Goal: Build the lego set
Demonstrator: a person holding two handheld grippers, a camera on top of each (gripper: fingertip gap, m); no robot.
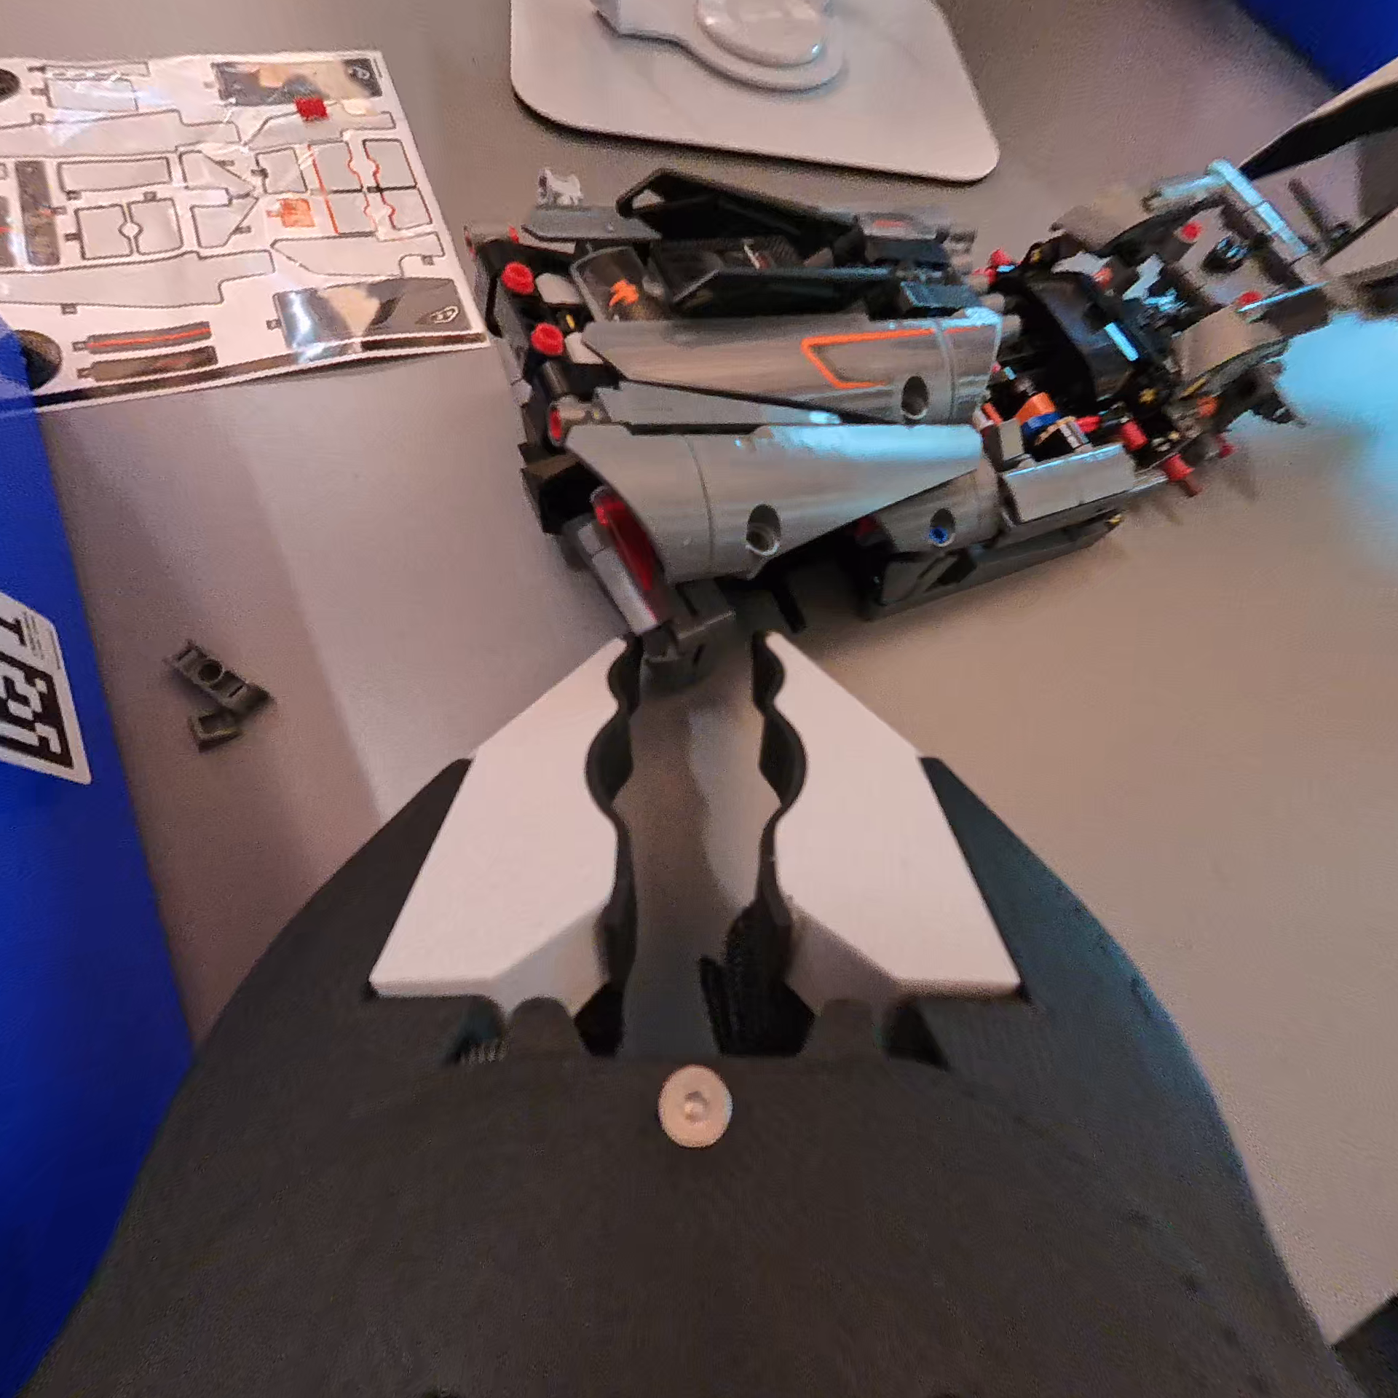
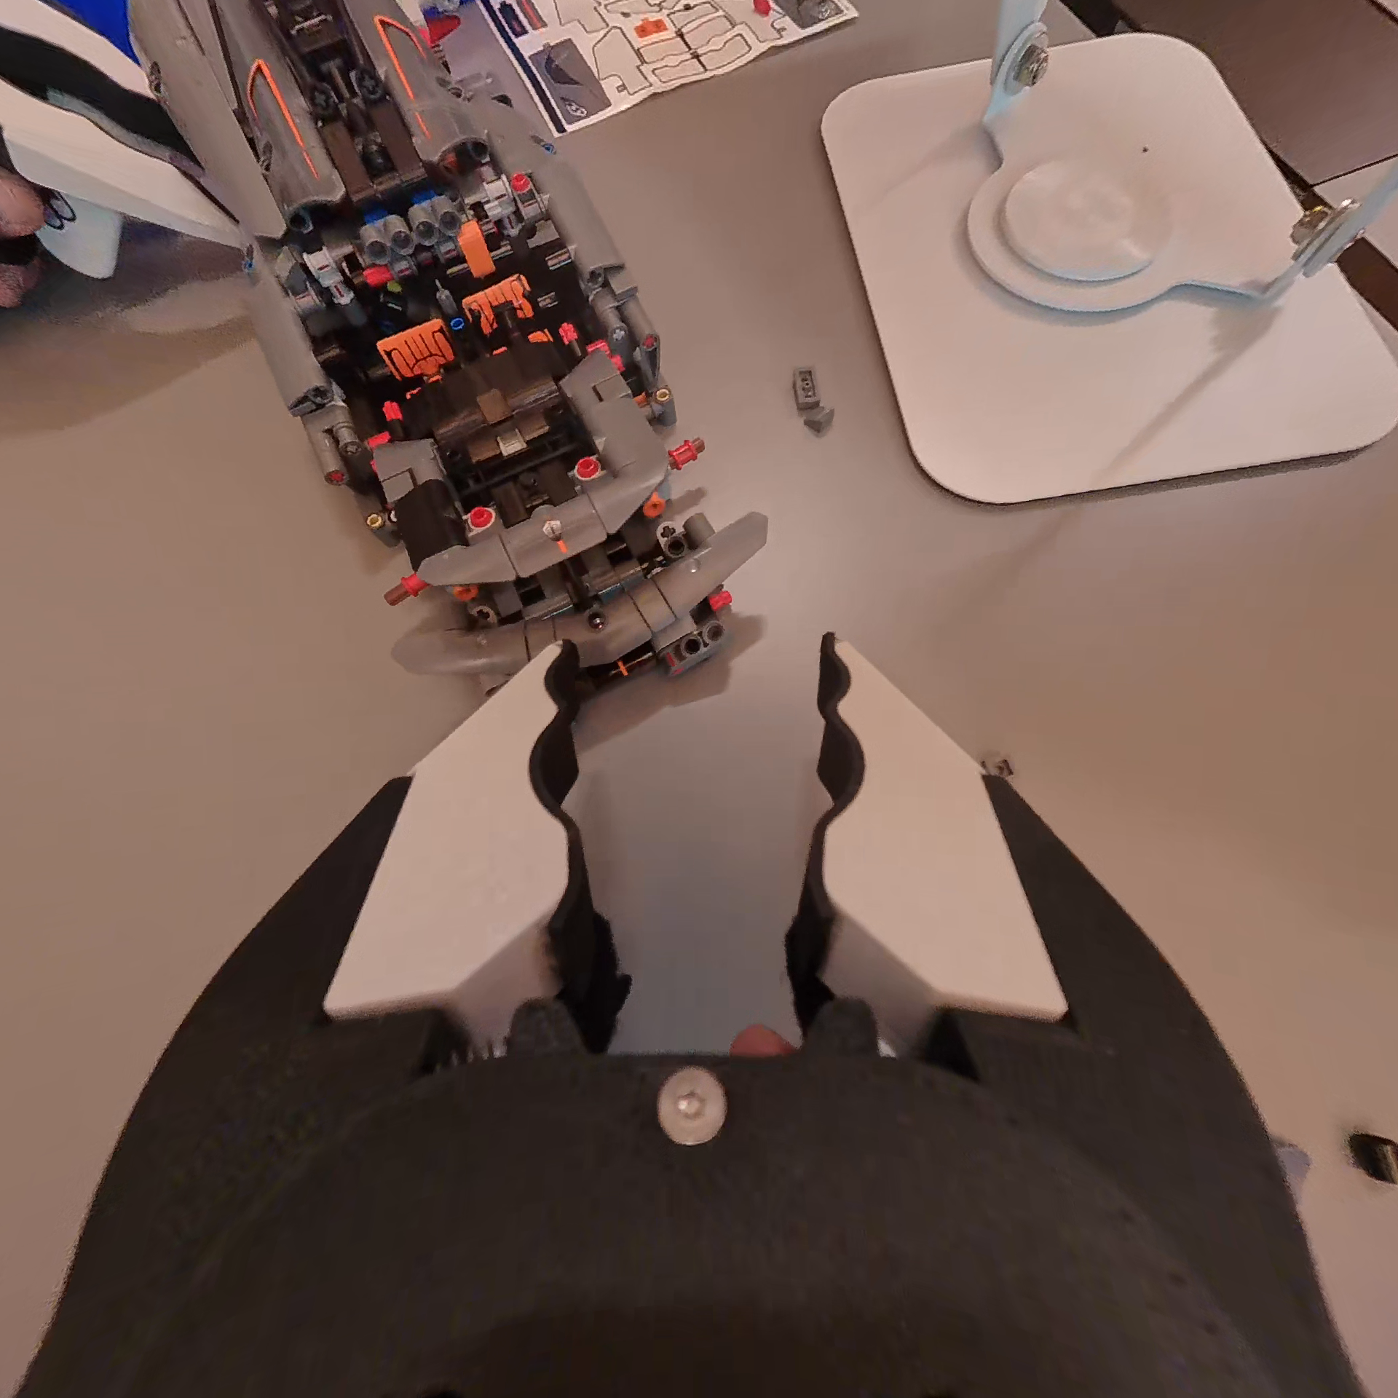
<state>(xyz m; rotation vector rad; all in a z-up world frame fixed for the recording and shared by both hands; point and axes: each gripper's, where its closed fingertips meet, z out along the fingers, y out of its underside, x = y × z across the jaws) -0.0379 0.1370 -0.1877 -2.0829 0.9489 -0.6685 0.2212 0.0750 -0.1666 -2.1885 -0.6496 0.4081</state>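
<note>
A part-built grey and black lego car (image 1: pixel 794 393) with orange lines and red pins lies on the grey table. In the left wrist view my left gripper (image 1: pixel 696 647) has its jaws narrowed around a dark grey part (image 1: pixel 677 654) at the car's near corner. In the right wrist view the car (image 2: pixel 484 363) runs away from me, open cockpit with orange seats showing. My right gripper (image 2: pixel 696 647) is open and empty at the car's near end, its left fingertip (image 2: pixel 529 681) against the grey bumper. The left gripper's white finger (image 2: pixel 98 174) shows at the car's far left side.
A sticker sheet (image 1: pixel 227 227) lies left of the car and shows far off in the right wrist view (image 2: pixel 666 45). Two small loose grey pieces (image 1: pixel 215 696) (image 2: pixel 811 397) lie on the table. A white stand base (image 2: pixel 1097 302) (image 1: pixel 756 98) sits beside the car. A blue box (image 1: pixel 60 832) stands at the left. The tips of one gripper are about 30 cm away from the tips of the other. My left tips are about 35 cm from the white stand base (image 2: pixel 1097 302), my right tips only 20 cm. It turns up in the left wrist view (image 1: pixel 835 50) as well.
</note>
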